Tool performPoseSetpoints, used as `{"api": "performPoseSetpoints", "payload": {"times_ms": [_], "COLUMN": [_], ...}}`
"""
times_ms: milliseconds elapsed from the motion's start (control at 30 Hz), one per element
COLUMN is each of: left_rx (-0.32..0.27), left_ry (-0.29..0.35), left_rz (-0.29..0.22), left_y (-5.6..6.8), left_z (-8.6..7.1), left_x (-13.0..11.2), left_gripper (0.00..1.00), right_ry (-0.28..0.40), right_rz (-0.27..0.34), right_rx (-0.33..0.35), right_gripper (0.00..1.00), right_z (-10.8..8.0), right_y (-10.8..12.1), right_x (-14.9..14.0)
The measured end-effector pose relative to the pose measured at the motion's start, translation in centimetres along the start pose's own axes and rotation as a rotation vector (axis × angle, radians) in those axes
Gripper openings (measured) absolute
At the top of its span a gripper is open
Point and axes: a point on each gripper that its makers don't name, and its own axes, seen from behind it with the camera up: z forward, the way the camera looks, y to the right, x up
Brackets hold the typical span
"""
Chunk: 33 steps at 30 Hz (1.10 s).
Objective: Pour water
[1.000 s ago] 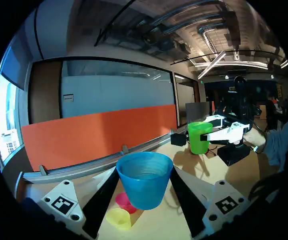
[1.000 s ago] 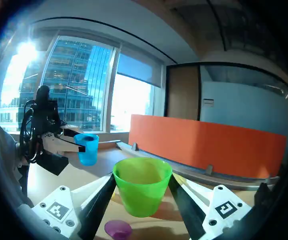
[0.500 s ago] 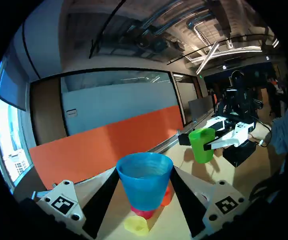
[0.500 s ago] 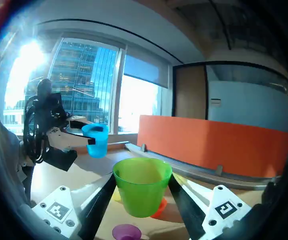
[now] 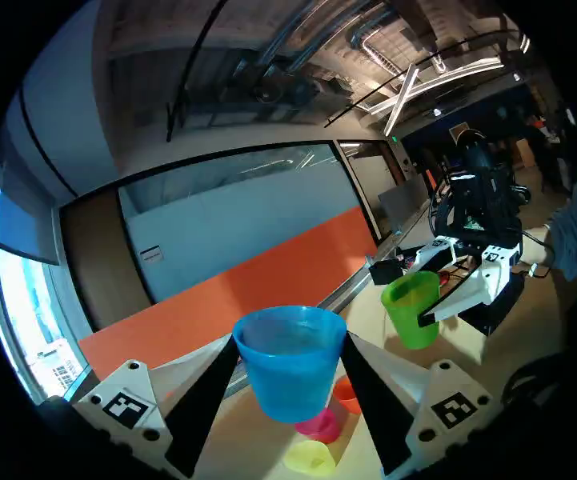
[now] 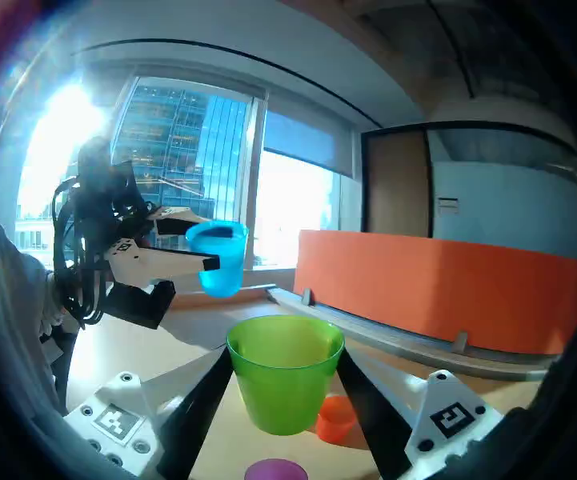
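Observation:
In the left gripper view my left gripper is shut on a blue cup holding water, tilted toward the right. Farther off at the right hangs the green cup in the other gripper. In the right gripper view my right gripper is shut on that green cup, which looks empty and upright. The blue cup appears up to the left there, held high by the left gripper above the wooden table.
Small cups sit on the table below: pink, yellow and orange; the orange cup and a purple one lie under the green cup. An orange partition borders the table's far edge. Windows stand behind.
The left gripper has risen and tilted with the blue cup, moving closer to the green cup. The right gripper has kept the green cup nearly still.

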Motion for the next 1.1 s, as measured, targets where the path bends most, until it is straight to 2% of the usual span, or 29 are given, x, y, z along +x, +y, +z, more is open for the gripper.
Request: {"api": "performPoseSetpoints", "payload": {"times_ms": [800, 1100], "left_rx": [0.031, 0.037], "left_ry": [0.032, 0.038], "left_rz": [0.244, 0.318], "left_y": [-1.4, -1.3], "left_z": [0.0, 0.0], "left_x": [4.0, 5.1], "left_gripper": [0.87, 0.87], "right_ry": [-0.007, -0.006], "right_rz": [-0.008, -0.001], "right_rx": [0.101, 0.13], "right_gripper": [0.9, 0.9], "right_z": [3.7, 4.6], "right_y": [-4.7, -5.7], "right_x": [-1.2, -1.7]}}
